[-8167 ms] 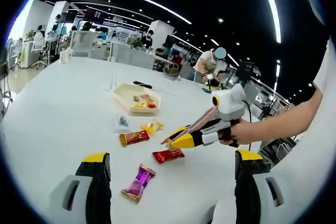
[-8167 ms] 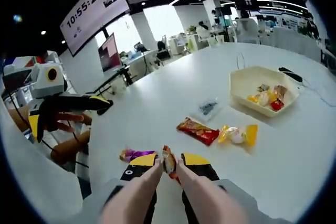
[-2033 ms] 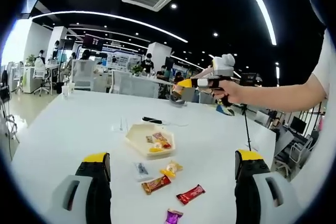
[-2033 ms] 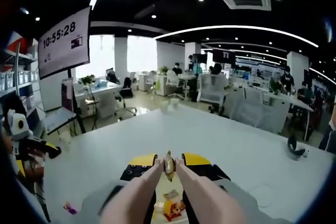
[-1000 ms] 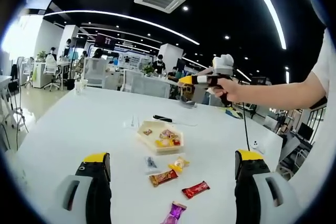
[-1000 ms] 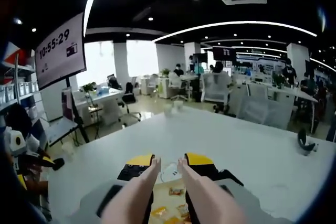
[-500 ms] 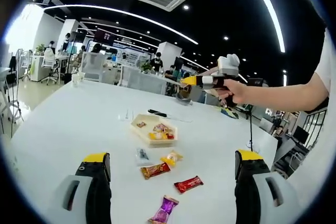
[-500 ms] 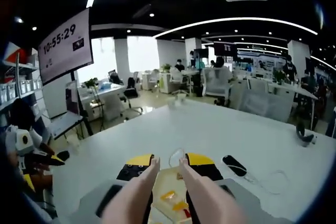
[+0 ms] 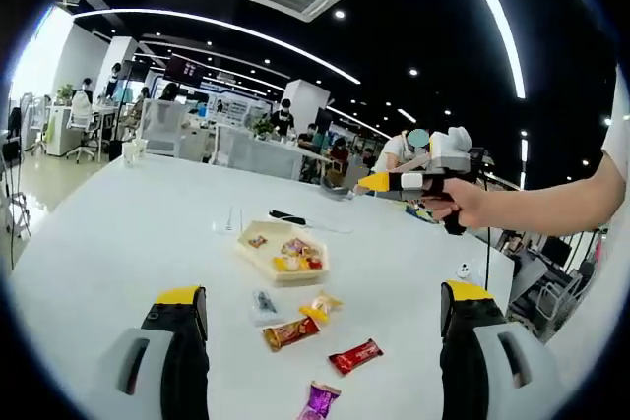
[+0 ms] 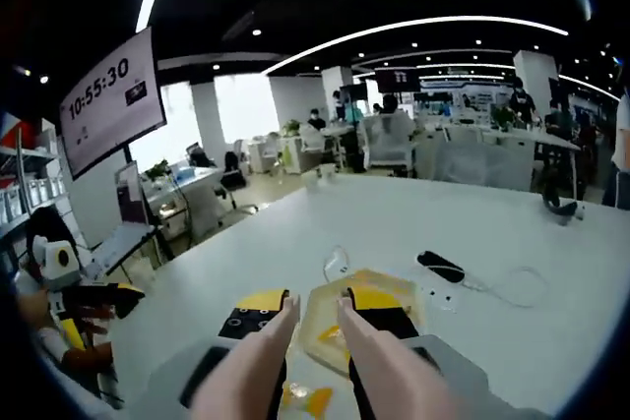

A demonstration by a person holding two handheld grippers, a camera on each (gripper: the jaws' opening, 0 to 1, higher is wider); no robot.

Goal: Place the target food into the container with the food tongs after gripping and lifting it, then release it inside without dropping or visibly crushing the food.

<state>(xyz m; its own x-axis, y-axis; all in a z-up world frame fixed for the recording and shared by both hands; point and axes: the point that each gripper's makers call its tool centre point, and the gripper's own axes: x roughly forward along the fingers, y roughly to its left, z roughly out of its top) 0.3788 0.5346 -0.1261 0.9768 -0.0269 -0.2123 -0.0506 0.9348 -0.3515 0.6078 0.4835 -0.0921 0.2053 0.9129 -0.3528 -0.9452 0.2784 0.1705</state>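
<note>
White table (image 9: 118, 233), open office behind. Item: pale tray (image 9: 254, 253) mid-table, I count several sweets (image 9: 293, 255) inside. Item: loose wrapped sweets just beside it, gold (image 9: 320, 306), brown (image 9: 285, 333), red (image 9: 354, 355), purple (image 9: 317, 401). My right gripper (image 9: 366, 183) is held above the table, tongs (image 10: 313, 327) parted over the tray, nothing between them. My left gripper (image 9: 320, 310) stands spread wide, empty.

We note: smooth matt white surface (image 9: 118, 233); pale cream plastic tray (image 9: 258, 251); glossy foil-wrapped red candy bar (image 9: 354, 355).
</note>
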